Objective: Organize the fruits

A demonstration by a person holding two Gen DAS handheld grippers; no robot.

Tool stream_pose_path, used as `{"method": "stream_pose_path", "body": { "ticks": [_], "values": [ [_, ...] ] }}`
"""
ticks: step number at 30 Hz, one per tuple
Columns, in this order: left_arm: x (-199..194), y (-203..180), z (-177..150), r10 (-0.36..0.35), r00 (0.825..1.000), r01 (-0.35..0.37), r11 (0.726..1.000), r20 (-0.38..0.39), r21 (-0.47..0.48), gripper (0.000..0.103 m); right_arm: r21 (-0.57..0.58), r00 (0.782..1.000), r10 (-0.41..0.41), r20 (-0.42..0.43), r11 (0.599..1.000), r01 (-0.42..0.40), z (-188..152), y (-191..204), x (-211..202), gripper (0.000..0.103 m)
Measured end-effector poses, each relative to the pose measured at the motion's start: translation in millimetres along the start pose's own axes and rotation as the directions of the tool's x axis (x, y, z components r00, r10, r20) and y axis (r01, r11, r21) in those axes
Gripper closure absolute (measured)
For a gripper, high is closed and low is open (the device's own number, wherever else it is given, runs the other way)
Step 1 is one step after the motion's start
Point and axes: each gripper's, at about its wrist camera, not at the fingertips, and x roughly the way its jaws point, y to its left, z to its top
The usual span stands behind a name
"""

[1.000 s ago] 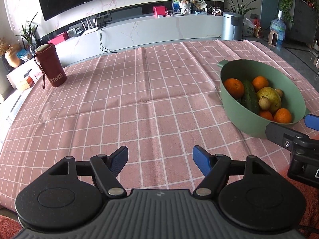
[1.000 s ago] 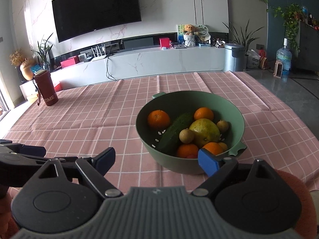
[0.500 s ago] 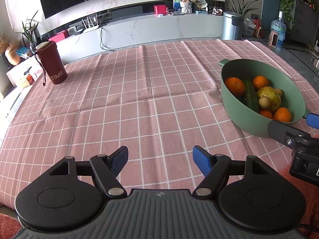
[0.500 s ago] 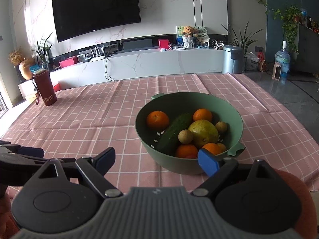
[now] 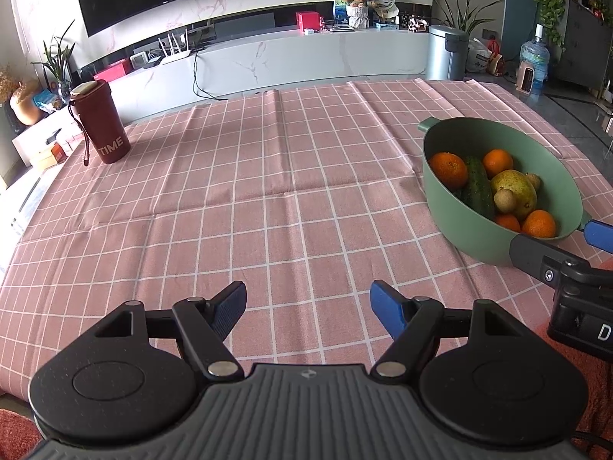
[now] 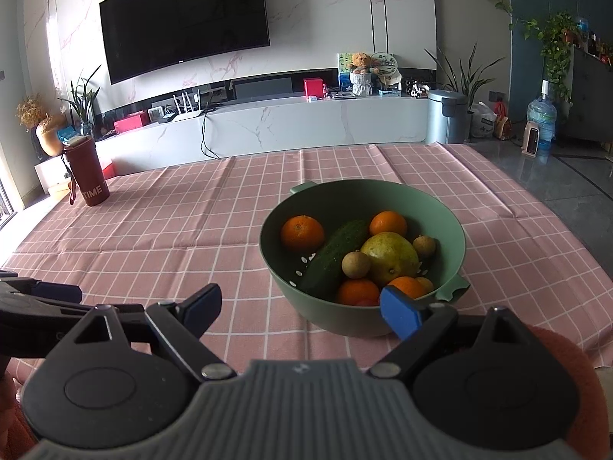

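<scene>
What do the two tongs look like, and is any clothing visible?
Both the left tongs and the right tongs look alike: black linkage arms on round black discs, a ribbed grey body, silver pivot pins and blue fingertips. An orange-red fuzzy sleeve shows beside the right one.

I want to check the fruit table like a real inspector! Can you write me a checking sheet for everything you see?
Surface: pink checked tablecloth, creased, lying flat.
Job's things: green bowl holding four oranges, first one, a cucumber, a yellow-green pear, and small brown round fruits.
Clutter: dark red cup marked TIME, upright at the far left.
Grippers: left gripper open, fingers over bare cloth; right gripper open at the bowl's near side, holding nothing.
Cables: one hangs down the white cabinet behind the table.
Surroundings: television, plants, bin, water bottle.
</scene>
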Motion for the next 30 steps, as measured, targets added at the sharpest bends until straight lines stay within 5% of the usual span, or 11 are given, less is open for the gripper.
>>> {"method": "stream_pose_path", "body": {
  "ticks": [30],
  "values": [
    [-1.2,-0.1,-0.7,-0.001,1.0,0.001,1.0,-0.007,-0.005,0.016,-0.002,1.0,0.0,0.0,1.0,0.0,-0.1,-0.6,0.3,0.017]
  ]
}}
